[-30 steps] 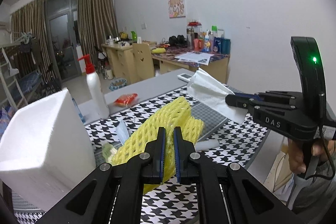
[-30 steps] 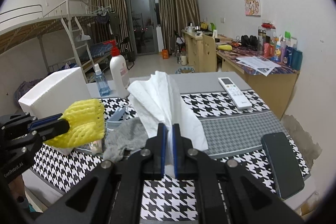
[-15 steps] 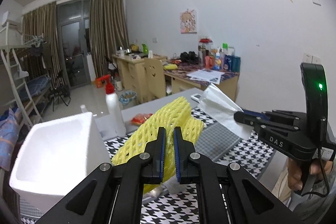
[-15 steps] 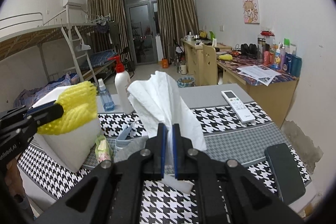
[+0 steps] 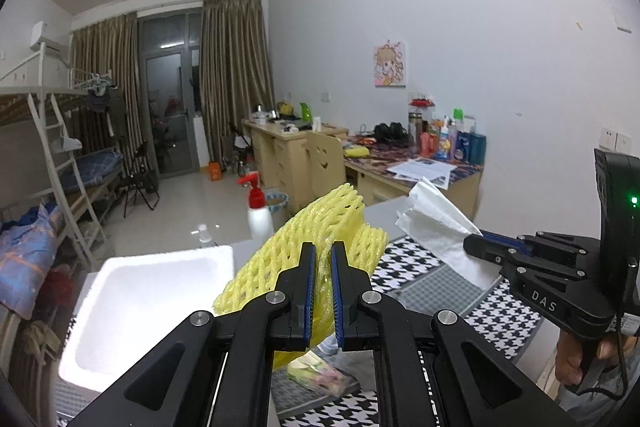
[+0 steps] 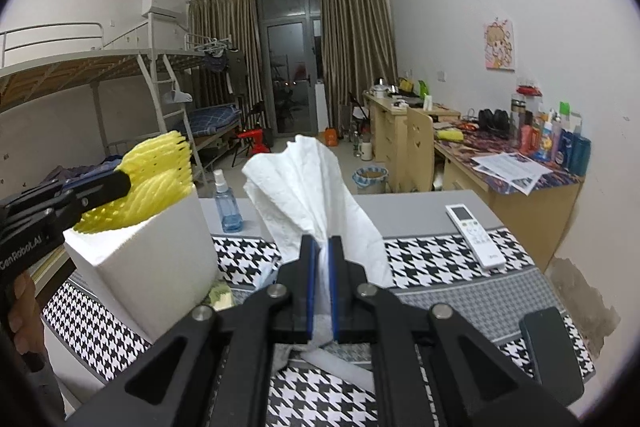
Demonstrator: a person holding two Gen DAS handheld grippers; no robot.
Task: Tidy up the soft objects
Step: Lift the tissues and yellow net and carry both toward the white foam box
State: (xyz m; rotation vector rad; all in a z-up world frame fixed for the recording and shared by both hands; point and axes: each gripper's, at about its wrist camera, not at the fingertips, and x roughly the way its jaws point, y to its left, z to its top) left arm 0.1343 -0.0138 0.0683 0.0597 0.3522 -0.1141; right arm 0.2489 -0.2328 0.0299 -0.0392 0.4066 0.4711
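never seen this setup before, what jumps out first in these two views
The yellow foam net pinched in the left gripper, up beside the open white foam box. Next, the white tissue fanning up from the shut right gripper, over the houndstooth table. Both are held clear of the table.

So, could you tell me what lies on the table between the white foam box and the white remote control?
In the right wrist view, the held white tissue and blue spray bottle stand between the foam box and remote.
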